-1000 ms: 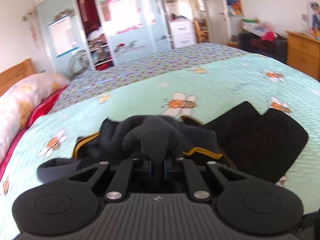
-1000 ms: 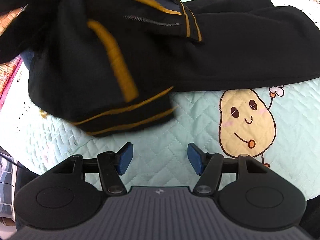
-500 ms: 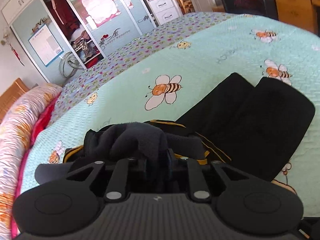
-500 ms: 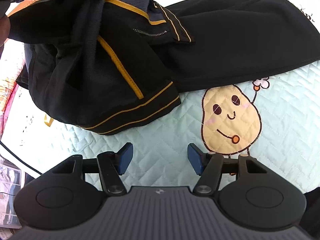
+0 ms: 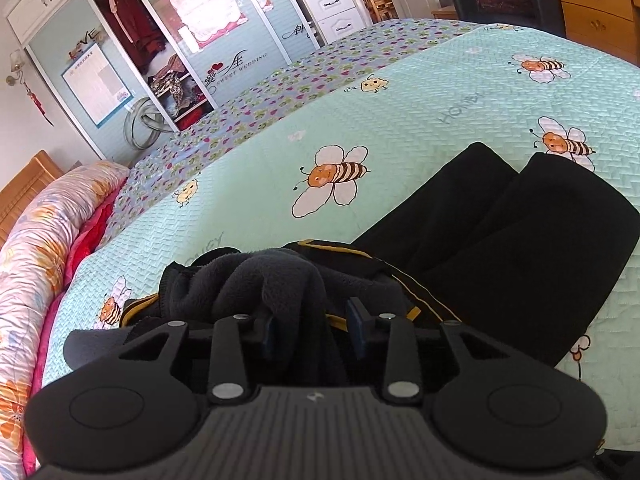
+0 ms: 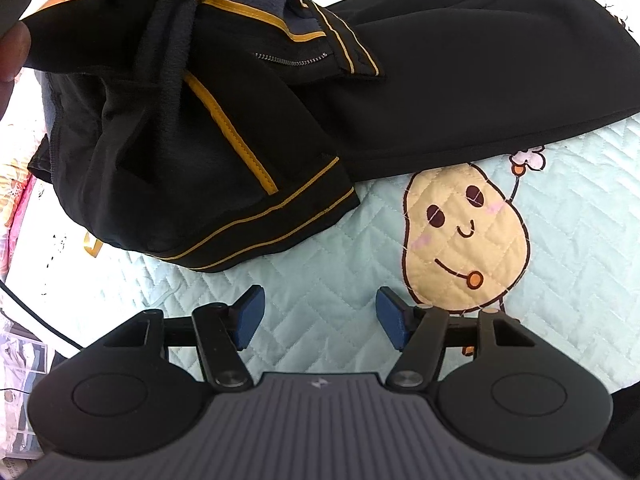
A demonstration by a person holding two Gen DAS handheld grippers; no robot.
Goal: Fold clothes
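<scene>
The left gripper (image 5: 310,330) is opening, fleece of the black trousers (image 5: 520,248) bunched between its jaws; the right gripper (image 6: 318,316) is opening, empty, above the quilt (image 6: 320,276).

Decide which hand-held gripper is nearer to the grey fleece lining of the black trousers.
Left. The left hand-held gripper has the grey fleece lining between its opening jaws. The right hand-held gripper hovers over bare quilt, short of the trousers.
</scene>
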